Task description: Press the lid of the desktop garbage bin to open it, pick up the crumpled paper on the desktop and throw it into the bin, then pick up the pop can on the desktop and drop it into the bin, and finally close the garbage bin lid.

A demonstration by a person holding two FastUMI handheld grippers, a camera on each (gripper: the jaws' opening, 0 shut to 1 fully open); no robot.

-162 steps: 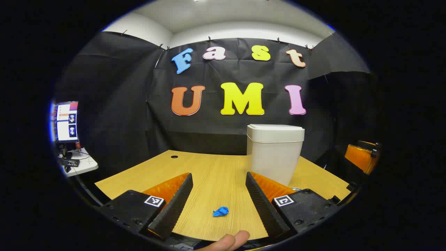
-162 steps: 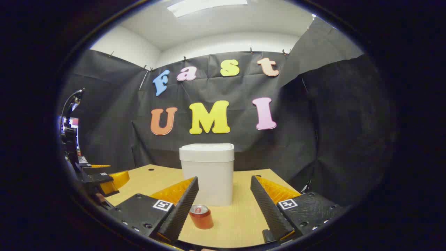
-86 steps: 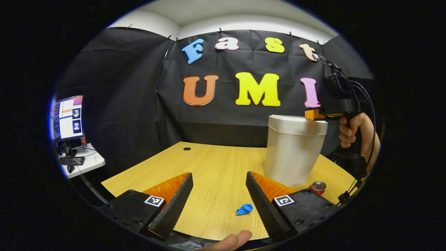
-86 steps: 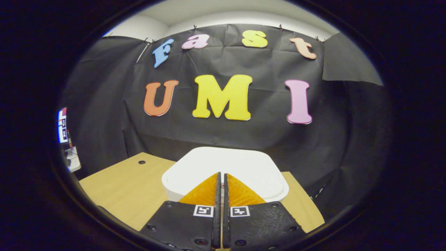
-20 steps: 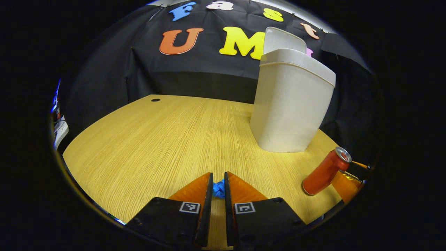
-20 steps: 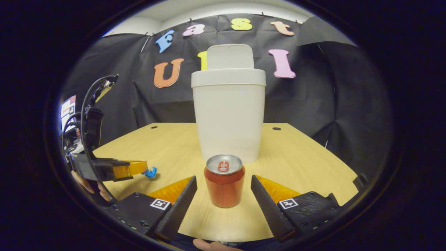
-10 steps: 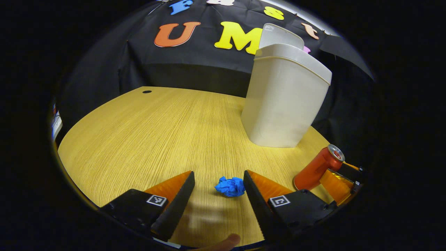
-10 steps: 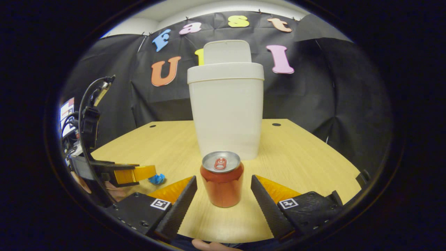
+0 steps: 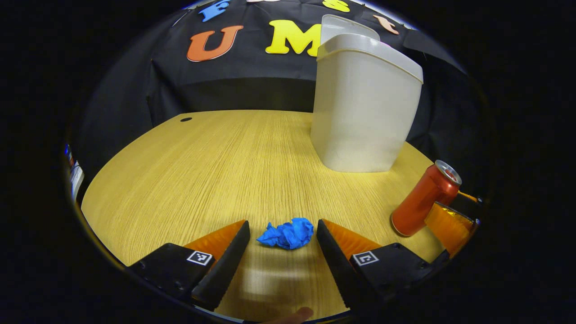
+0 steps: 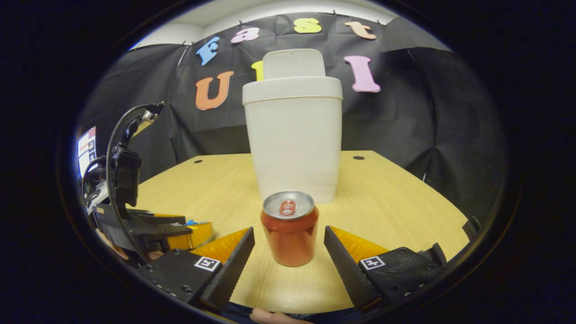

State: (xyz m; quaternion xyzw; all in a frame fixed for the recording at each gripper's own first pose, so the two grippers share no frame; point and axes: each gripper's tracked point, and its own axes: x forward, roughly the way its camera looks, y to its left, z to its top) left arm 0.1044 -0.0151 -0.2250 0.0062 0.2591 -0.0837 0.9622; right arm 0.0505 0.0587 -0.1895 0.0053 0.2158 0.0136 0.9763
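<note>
Left gripper: fingers wide, straddling the crumpled blue paper ball on the wooden bench.
Right gripper: fingers wide, the upright red pop can between them, untouched.
White plastic bin: far centre, lid raised.

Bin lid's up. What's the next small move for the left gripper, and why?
Probably close the left gripper on the crumpled paper. Its fingers stand open on either side of the blue wad, which lies on the desk, and the bin already has its lid raised, ready for the drop.
</note>
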